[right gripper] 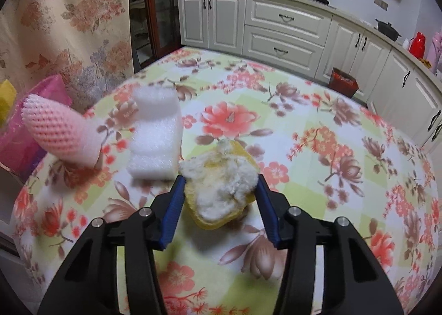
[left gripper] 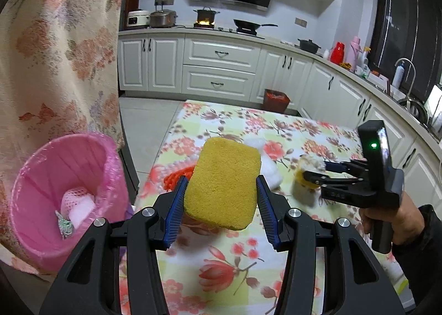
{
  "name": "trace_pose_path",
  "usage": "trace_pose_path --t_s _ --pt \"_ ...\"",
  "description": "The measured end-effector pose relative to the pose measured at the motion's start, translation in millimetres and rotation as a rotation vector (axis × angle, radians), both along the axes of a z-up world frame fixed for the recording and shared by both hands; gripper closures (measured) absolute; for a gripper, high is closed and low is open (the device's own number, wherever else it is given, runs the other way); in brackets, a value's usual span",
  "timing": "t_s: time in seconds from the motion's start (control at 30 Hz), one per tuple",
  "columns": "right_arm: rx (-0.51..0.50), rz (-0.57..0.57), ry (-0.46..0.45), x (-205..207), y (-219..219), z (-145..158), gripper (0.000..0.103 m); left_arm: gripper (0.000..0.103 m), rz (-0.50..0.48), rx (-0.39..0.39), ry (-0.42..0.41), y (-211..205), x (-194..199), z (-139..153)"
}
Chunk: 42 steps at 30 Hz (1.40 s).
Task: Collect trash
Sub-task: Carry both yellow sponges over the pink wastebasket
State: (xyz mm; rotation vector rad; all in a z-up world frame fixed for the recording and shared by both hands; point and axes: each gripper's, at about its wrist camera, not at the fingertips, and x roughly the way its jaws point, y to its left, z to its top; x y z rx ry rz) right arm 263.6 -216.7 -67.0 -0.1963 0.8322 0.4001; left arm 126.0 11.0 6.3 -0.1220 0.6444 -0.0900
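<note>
My left gripper (left gripper: pixel 221 190) is shut on a yellow sponge (left gripper: pixel 222 183) and holds it above the floral table, just right of the pink bin (left gripper: pixel 65 198). The bin is lined with a pink bag and holds a pink foam net and a small wrapper. My right gripper (right gripper: pixel 219 190) is closed around a yellow peel with white pith (right gripper: pixel 221 185) on the tablecloth; it also shows in the left wrist view (left gripper: pixel 315 174). A white foam block (right gripper: pixel 156 132) and a pink foam fruit net (right gripper: pixel 60 132) lie to the left of the peel. An orange mesh piece (left gripper: pixel 176 176) lies behind the sponge.
The floral tablecloth (right gripper: pixel 331 149) covers the table. A floral curtain (left gripper: pixel 55 52) hangs at left behind the bin. A dark red floor bin (left gripper: pixel 276 99) stands by the white cabinets. A pot sits on a lit burner (left gripper: pixel 205 17) on the far counter.
</note>
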Motion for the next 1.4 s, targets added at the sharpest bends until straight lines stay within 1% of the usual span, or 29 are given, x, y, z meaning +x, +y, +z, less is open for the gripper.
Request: trace_pose_path --t_s 0.03,0.1,0.27,0.4,0.43,0.5,0.6,0.7,0.83,0.97,1.1,1.27,1.4 --pt "0.003 -0.001 -0.009 -1.4 -0.4 4.2 0.053 0.056 0.002 0.0 -0.004 1.9 -2.2 1.3" --pt "0.014 -0.003 -0.03 -5.5 -0.7 16.8 0.053 0.056 -0.008 -0.036 -0.017 6.5 -4.7 7.0" --pt "0.03 0.001 -0.08 -12.3 3.9 46.8 0.053 0.056 -0.001 -0.036 -0.078 11.7 -8.2 29.4" --pt "0.047 0.015 -0.118 -17.1 13.0 69.6 0.053 0.056 0.008 -0.048 -0.12 20.8 -8.5 47.8" --pt "0.051 0.018 -0.129 -18.2 15.5 75.2 0.053 0.056 0.003 -0.061 -0.126 24.3 -7.7 51.8" --pt "0.058 0.024 -0.143 -20.8 20.2 82.8 0.053 0.056 -0.002 -0.073 -0.13 28.2 -7.3 55.8" --pt "0.063 0.031 -0.159 -23.1 27.0 93.2 0.053 0.056 -0.015 -0.064 -0.148 27.5 -8.3 63.0" --pt "0.067 0.043 -0.168 -24.3 34.9 101.4 0.053 0.056 0.002 -0.064 -0.168 34.2 -10.1 71.5" --pt "0.077 0.081 -0.183 -27.6 57.0 113.6 0.053 0.056 0.055 -0.05 -0.17 53.4 -16.6 71.9" --pt "0.092 0.14 -0.196 -32.0 90.6 123.7 0.053 0.056 0.151 -0.02 -0.151 88.6 -24.2 66.3" --pt "0.12 0.209 -0.198 -35.5 131.0 133.6 0.053 0.056 0.248 0.018 -0.129 123.7 -33.6 61.0" --pt "0.14 0.313 -0.191 -41.8 188.6 142.5 0.053 0.056 0.327 0.042 -0.1 157.7 -42.1 51.4" --pt "0.153 0.376 -0.163 -44.2 228.0 140.0 0.053 0.056 0.374 0.036 -0.081 179.6 -47.7 41.8"
